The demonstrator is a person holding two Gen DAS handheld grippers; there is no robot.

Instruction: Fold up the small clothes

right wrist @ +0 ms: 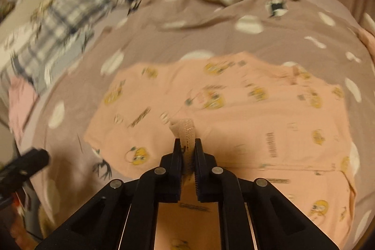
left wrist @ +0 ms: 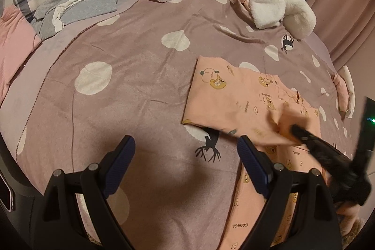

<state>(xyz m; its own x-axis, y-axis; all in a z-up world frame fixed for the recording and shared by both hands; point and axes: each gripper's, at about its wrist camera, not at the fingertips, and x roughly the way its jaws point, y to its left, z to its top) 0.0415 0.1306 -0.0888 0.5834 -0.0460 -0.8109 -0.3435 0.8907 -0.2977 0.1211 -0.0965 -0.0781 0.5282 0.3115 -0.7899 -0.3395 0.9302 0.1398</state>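
Folding is under way: the peach garment (right wrist: 234,109) lies part-folded right of centre on the spotted blanket (left wrist: 131,104). Clenched on its ribbed edge, the right gripper (right wrist: 188,147) grasps it; the left gripper (left wrist: 187,151) hangs released nearby. Further folds remain.

My left gripper (left wrist: 186,151) is matte black, with ribbed dark-blue pads (left wrist: 121,165) on its fingers and round silver pivot pins along the linkage arms. My right gripper (right wrist: 187,144) has the same black frame and silver pins (its pads look black and finely ridged).
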